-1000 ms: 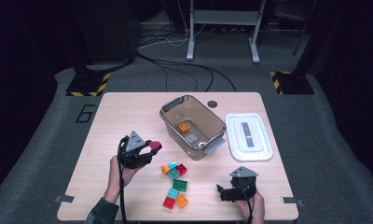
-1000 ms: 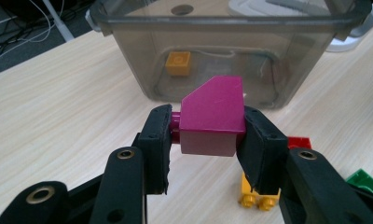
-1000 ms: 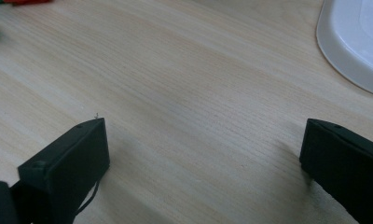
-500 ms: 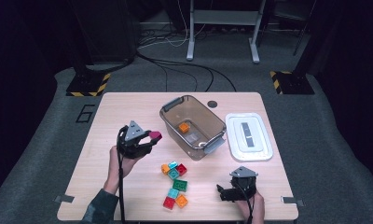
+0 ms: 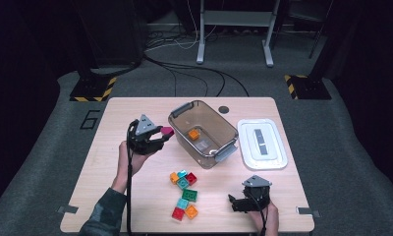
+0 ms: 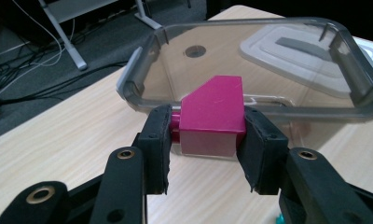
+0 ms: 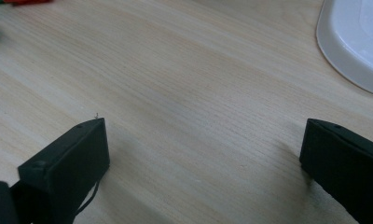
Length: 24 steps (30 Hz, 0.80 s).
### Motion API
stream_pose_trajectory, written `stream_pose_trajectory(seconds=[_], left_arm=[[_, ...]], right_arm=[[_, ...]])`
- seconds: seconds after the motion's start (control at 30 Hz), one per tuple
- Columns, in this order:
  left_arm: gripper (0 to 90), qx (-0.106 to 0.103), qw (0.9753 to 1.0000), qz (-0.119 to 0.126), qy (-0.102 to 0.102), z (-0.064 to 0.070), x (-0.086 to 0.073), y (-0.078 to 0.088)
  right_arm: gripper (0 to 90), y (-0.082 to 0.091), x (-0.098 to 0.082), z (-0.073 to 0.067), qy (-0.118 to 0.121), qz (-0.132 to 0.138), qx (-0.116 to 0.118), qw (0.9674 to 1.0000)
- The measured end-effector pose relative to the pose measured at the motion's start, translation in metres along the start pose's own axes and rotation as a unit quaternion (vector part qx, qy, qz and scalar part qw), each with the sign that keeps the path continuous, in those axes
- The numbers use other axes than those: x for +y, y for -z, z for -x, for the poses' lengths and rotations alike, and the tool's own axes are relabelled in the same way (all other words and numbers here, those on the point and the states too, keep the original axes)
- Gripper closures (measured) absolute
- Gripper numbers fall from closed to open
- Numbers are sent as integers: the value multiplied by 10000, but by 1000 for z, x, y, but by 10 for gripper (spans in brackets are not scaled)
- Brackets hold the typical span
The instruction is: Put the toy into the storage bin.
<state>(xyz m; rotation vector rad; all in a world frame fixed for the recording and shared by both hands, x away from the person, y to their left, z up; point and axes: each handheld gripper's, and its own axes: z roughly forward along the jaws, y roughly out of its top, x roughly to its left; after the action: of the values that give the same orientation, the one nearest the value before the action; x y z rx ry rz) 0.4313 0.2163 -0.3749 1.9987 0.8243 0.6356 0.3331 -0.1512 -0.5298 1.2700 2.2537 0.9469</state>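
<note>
We see a loose cluster of small toy bricks (image 5: 183,194), orange, teal, red and green, lying on the wooden table (image 5: 111,123) near the front, between our two hands and clear of both. Our left gripper (image 5: 157,139) sits at the left, its jaws pinching a magenta brick (image 6: 213,112) from both sides, lifted off the tabletop just beside the near-left wall of the clear plastic bin (image 5: 177,129); in the left gripper view the bin's grey-handled rim stands directly beyond the brick, and nothing lies between them. The bin sits at an angle in the middle of the table and holds one orange brick (image 5: 193,133) on its floor, with most of the floor bare. Its white lid (image 5: 262,145) lies flat to the right, just beside the bin. A small dark round disc (image 5: 224,109) shows on the table beyond the bin. Our right gripper (image 5: 236,202) rests low at the near right, jaws spread wide over bare wood with nothing between them, the lid's edge at its far right. The left half of the table is open.
</note>
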Motion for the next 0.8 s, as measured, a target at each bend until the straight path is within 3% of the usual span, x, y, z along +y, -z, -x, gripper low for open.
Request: stream_pose_trajectory(seconds=[0.43,0.67,0.8], left_arm=[[569,-70,9999,-60,86,-14,22,-19],[569,-83,9997,-207,104,-19,32,-32],[569,-35,9996,-266,8,-22,37,-40]], right_arm=[[4,0,0,0,2,0,0,10000],[4,0,0,0,8,-1,-7,10000],[4,0,0,0,-23,11,4,10000]])
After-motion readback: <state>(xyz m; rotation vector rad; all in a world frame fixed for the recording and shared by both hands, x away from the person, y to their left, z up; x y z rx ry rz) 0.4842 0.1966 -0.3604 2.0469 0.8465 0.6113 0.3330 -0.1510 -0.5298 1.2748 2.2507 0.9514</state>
